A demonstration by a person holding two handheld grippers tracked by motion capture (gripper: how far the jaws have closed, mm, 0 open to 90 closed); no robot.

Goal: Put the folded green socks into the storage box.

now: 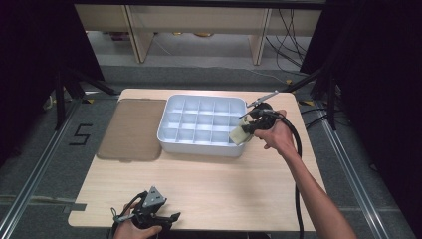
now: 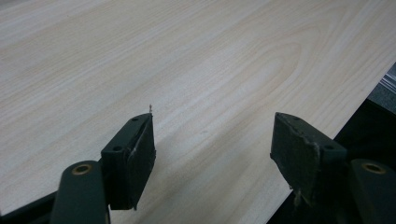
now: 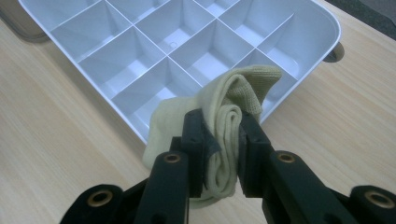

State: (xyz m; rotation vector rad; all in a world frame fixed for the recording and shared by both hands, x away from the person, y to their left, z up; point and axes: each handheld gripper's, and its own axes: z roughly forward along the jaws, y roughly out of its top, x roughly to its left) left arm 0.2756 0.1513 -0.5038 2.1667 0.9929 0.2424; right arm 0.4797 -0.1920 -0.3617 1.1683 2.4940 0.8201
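A white compartment tray (image 1: 169, 117) (image 3: 308, 46) sits at the middle back of the wooden table. My right gripper (image 1: 245, 130) (image 3: 224, 140) is shut on a folded pale yellow cloth (image 1: 238, 135) (image 3: 233, 100), holding it over the tray's near right corner. The tray's compartments look bare. At the table's front edge my left gripper (image 1: 171, 217) (image 2: 212, 154) stands open, with only bare wood between its jaws.
A brown flat lid (image 1: 132, 129) lies left of the tray. The table's near edge (image 2: 327, 135) runs just beside the left gripper. Wooden furniture legs and cables stand on the floor behind the table.
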